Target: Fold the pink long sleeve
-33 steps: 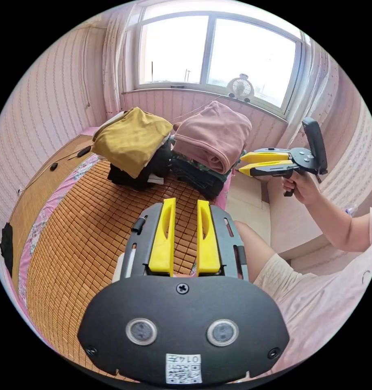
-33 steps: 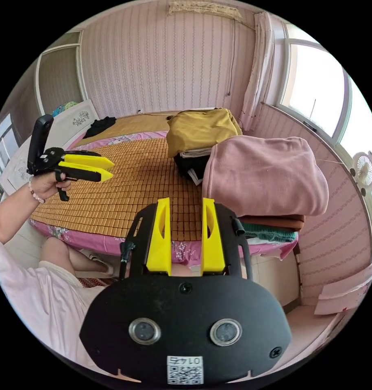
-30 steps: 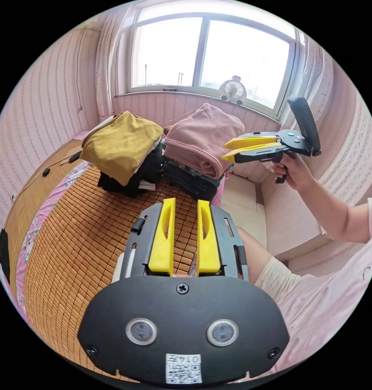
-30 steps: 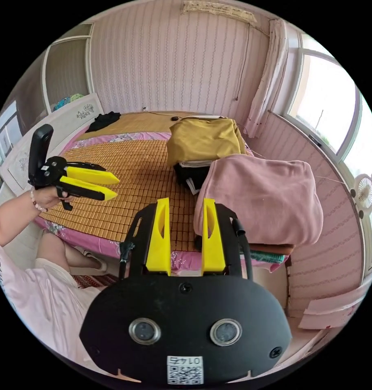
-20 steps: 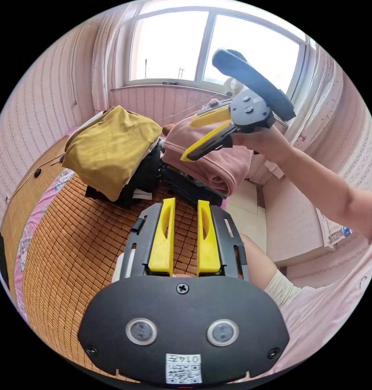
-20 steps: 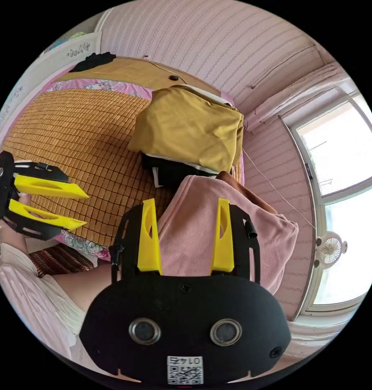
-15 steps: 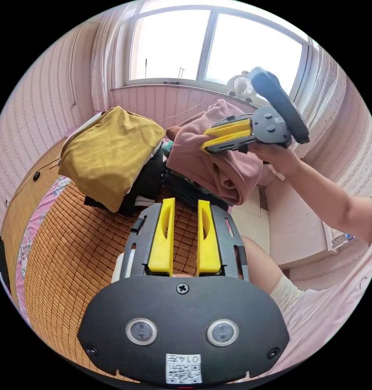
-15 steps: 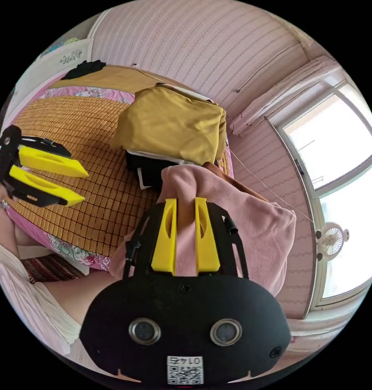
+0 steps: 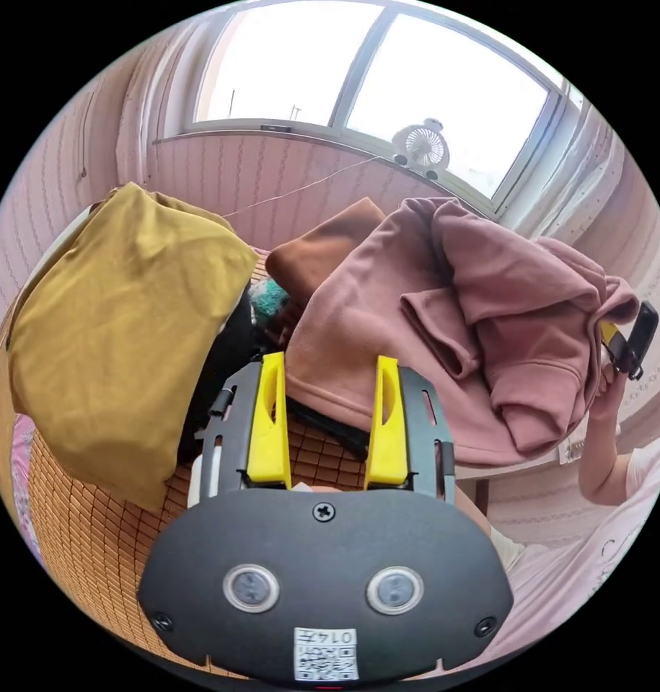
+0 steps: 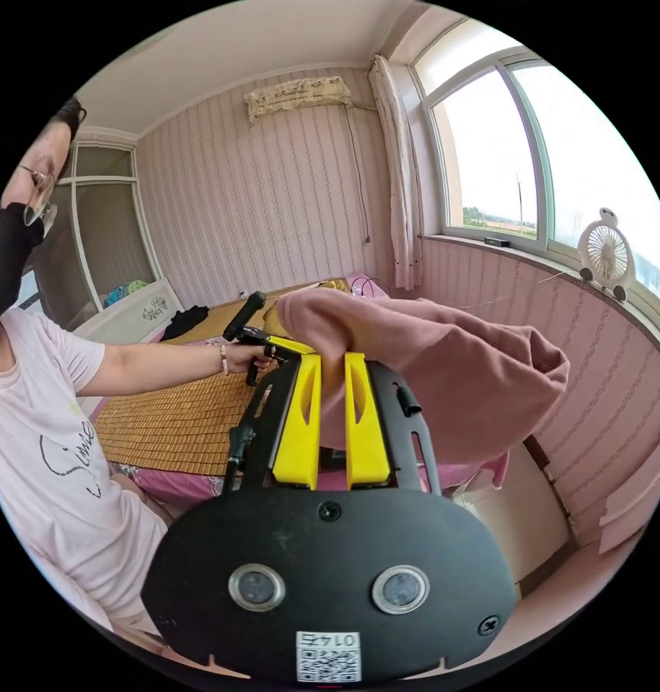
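Right gripper view: the right gripper (image 10: 331,386) is seen with its yellow jaws drawn narrow and pinched on the pink long sleeve (image 10: 445,360), which is lifted and draped over the jaw tips; a woven bamboo mat (image 10: 178,422) is noted on the bed, with a dark item (image 10: 183,318) lying at its far end; striped pink wallpaper (image 10: 272,194), a curtain (image 10: 400,166) and a large window (image 10: 531,151) are recorded, with a small white fan (image 10: 605,261) on the sill; the left gripper (image 10: 272,346) is held out by the person's hand (image 10: 237,357) beside the raised garment. Left gripper view: the left gripper (image 9: 328,367) is seen with jaws spread wide and nothing between them, just before the hem of the pink long sleeve (image 9: 445,317); a mustard garment (image 9: 120,317) is heaped on a pile beside it; a brown folded item (image 9: 322,249) is seen behind; the mat (image 9: 84,533) lies beneath.
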`<state>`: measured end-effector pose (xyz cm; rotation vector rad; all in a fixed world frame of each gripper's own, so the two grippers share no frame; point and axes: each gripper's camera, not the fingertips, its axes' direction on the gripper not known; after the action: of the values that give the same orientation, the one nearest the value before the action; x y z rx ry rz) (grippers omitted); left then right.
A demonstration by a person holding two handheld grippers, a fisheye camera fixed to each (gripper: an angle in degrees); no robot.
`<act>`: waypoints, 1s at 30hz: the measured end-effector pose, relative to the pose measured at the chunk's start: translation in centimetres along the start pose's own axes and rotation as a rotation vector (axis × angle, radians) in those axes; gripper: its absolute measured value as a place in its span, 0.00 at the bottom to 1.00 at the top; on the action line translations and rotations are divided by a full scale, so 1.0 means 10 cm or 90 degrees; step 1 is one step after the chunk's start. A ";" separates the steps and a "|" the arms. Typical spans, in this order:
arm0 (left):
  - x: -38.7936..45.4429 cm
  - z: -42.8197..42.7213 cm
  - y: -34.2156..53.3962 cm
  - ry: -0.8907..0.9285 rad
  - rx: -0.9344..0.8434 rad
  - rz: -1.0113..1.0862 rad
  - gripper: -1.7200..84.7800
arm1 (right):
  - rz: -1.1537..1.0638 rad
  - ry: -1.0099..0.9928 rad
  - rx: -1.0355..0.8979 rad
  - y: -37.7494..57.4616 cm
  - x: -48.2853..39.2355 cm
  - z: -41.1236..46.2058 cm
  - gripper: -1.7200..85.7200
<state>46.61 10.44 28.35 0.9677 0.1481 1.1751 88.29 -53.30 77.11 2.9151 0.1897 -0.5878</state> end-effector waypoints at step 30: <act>0.22 -5.70 6.18 -0.394 0.508 -0.453 0.01 | -0.152 -0.489 -0.074 -2.34 -3.00 3.19 0.04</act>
<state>-28.38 47.33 38.04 1.7439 0.4379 0.0942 45.26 -38.95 56.79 2.3536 0.4423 -1.6002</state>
